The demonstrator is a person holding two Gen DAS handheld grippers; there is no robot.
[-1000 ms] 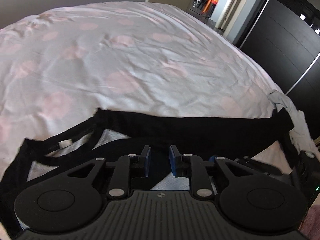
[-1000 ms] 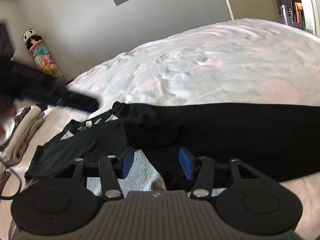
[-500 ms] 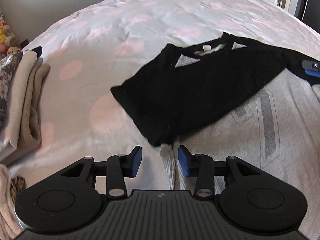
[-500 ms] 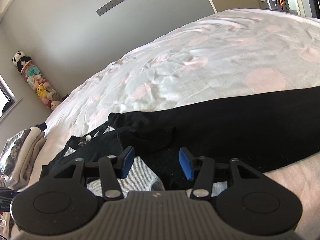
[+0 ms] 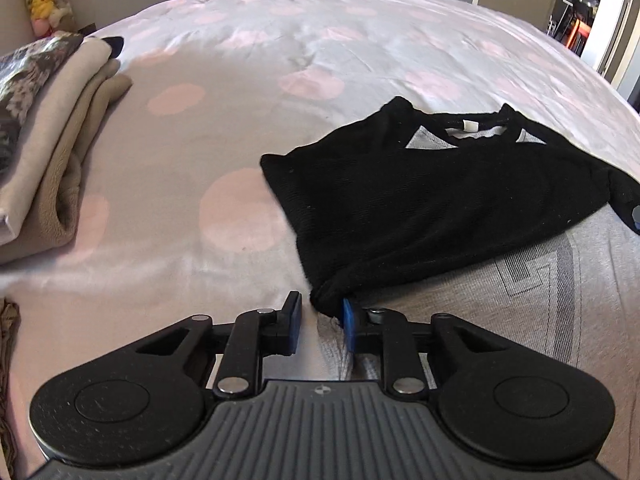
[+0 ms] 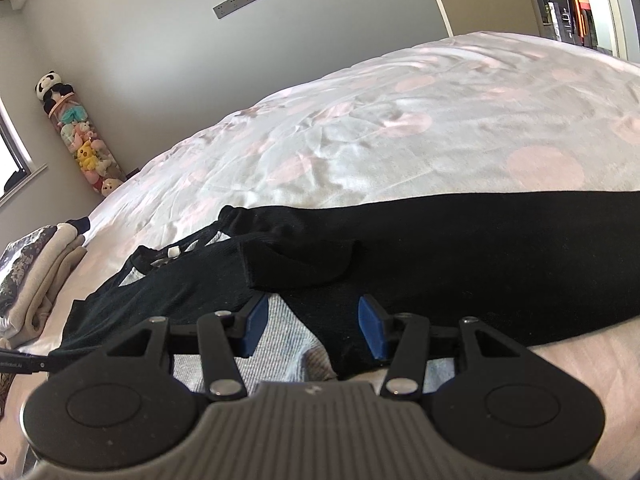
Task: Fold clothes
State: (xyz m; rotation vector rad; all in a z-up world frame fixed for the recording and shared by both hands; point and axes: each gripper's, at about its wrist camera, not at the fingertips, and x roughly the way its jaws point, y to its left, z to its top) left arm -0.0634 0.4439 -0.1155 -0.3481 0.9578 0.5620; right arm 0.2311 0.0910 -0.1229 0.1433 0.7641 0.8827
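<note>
A grey shirt [image 5: 540,300] with black sleeves lies on the bed. One black sleeve [image 5: 420,208] is folded across its chest, and its cuff [image 5: 326,298] ends right at my left gripper [image 5: 320,324]. The jaws are closing around the cuff; it touches the right pad, and a gap shows at the left pad. In the right wrist view my right gripper [image 6: 312,326] stands open low over the grey body [image 6: 288,344], where the other black sleeve [image 6: 480,264] stretches off to the right. Nothing is pinched in it.
A stack of folded beige and patterned clothes [image 5: 48,140] sits at the left of the pink-dotted bed sheet [image 5: 200,120]. A tube of plush toys [image 6: 86,144] stands in the room's corner. A doorway [image 5: 580,28] opens at the far right.
My left gripper swung left from the shirt's collar side and came down at the folded sleeve's cuff; its jaws widened, then narrowed. The right gripper has stayed put.
</note>
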